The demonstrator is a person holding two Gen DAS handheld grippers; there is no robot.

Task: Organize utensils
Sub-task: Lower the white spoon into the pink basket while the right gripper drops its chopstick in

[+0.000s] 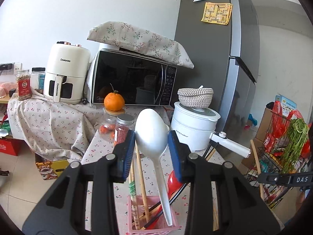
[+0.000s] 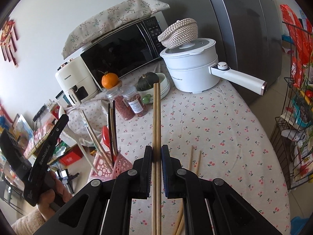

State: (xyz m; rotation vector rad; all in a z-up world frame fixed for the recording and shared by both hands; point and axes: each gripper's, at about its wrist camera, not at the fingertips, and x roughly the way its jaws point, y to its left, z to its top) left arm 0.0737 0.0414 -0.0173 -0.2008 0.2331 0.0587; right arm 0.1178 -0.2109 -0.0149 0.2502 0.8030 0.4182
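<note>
My left gripper is shut on the bowl of a white spoon. The spoon's handle slants down into a pink holder. Wooden chopsticks, dark chopsticks and a red spoon stand in that holder. My right gripper is shut on a pair of wooden chopsticks that point away over the cherry-print tablecloth. In the right wrist view the pink holder stands to the left, with the left gripper in a hand beyond it. Loose chopsticks lie on the cloth.
A white electric pot with a long handle and a woven bowl on its lid stands at the back. Jars, an orange, a pumpkin bowl, a microwave and an air fryer crowd behind. A wire rack stands right.
</note>
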